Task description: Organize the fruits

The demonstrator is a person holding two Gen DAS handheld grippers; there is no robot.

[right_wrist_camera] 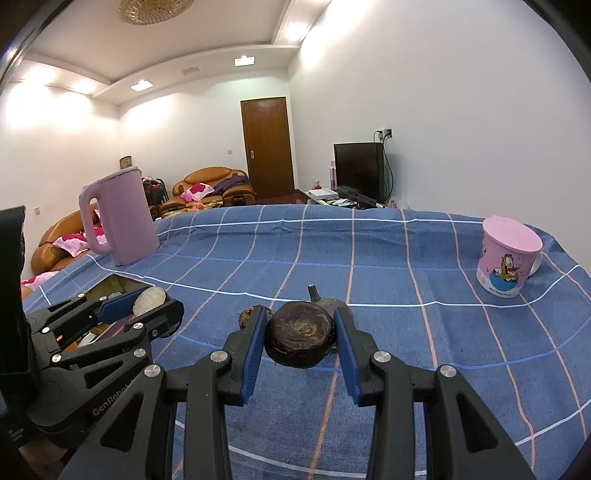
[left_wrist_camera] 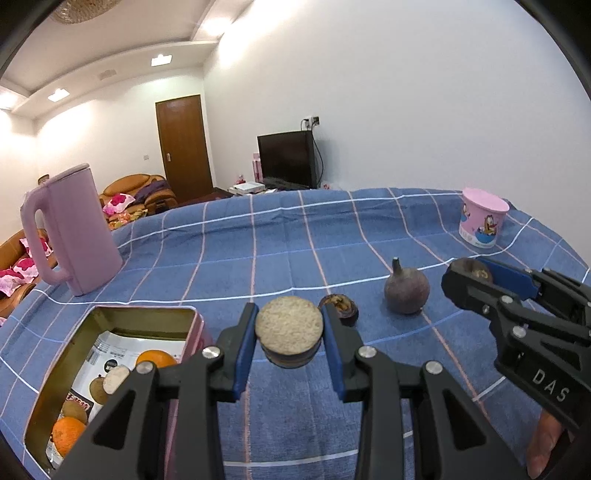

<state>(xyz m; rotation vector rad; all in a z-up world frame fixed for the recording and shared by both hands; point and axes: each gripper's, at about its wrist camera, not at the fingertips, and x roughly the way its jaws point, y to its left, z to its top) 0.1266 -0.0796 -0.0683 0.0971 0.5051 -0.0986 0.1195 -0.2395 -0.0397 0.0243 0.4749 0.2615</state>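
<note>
Beside the tin (left_wrist_camera: 192, 321), the left gripper (left_wrist_camera: 289, 341) clamps a cut fruit (left_wrist_camera: 289, 326) and the right gripper (right_wrist_camera: 300, 341) pinches a dark fruit (right_wrist_camera: 300, 338); lower each gently inside before releasing.

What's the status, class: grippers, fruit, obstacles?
Left gripper shut on pale-faced fruit. Right gripper shut on dark fruit. Tin open, unobstructed.

Place: home living room
Evidence: leather sofa (right_wrist_camera: 212, 181) with cushions, television (right_wrist_camera: 358, 170), wooden door (right_wrist_camera: 267, 147), chandelier (right_wrist_camera: 155, 9), checked-cloth table (right_wrist_camera: 369, 251)
</note>
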